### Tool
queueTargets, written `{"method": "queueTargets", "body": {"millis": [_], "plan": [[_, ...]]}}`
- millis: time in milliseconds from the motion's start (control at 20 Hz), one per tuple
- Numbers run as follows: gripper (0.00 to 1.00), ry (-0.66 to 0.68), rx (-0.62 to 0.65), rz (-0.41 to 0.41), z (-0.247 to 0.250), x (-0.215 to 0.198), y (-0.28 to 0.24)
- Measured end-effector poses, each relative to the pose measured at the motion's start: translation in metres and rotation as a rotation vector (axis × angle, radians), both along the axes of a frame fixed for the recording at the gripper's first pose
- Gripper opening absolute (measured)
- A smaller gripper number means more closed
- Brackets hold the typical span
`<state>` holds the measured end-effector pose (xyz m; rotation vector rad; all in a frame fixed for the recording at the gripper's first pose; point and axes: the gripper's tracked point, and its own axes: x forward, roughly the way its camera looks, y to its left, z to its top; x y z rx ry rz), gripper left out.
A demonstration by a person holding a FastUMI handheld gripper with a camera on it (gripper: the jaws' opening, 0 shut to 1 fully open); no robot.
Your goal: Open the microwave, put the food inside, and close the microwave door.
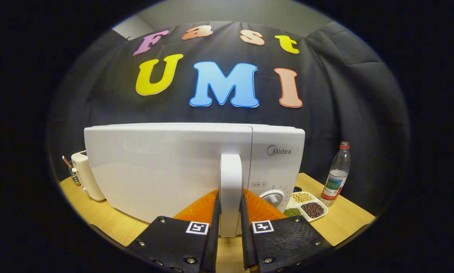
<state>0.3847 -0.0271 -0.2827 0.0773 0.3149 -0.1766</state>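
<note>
1. Microwave (166, 170): white, sits on the wooden table (348, 223), straight ahead of the fingers. Door looks shut, flush with the control panel to its right.
2. Door handle (230, 189): white vertical bar at the door's right edge, standing between the two fingers.
3. Gripper (230, 223): jaws closed in on the handle, one finger against each side of the bar; both appear to press on it, though true contact is hard to confirm through the fisheye.
4. Control dial (274, 198): round knob on the panel, just right of the handle, partly behind the right finger.
5. Food dish (306, 206): white divided dish on the table, right of the microwave's lower corner. Compartments hold pale beans, dark red beans and green beans. Well clear of the fingers.
6. Water bottle (337, 174): clear plastic, red cap, upright, just beyond and right of the dish.
7. Toaster (85, 176): cream-coloured appliance left of the microwave, partly hidden behind it.
</note>
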Motion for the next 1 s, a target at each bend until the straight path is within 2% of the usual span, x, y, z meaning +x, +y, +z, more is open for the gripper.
{"method": "queueTargets", "body": {"millis": [50,100,150,350,500,600,800,1000], "plan": [[0.19,0.002,0.018,-0.001,-0.002,-0.002,0.001],[0.19,0.011,0.024,-0.001,-0.001,-0.001,0.002],[0.14,0.012,0.033,-0.001,-0.001,-0.002,0.004],[0.13,0.020,0.110,0.030,0.003,-0.016,0.008],[0.12,0.019,0.067,0.073,0.012,-0.061,0.027],[0.12,0.020,0.109,0.113,0.020,-0.100,0.051],[0.12,-0.020,0.153,0.250,0.038,-0.168,0.123],[0.12,-0.084,0.137,0.338,0.050,-0.209,0.200]]}}
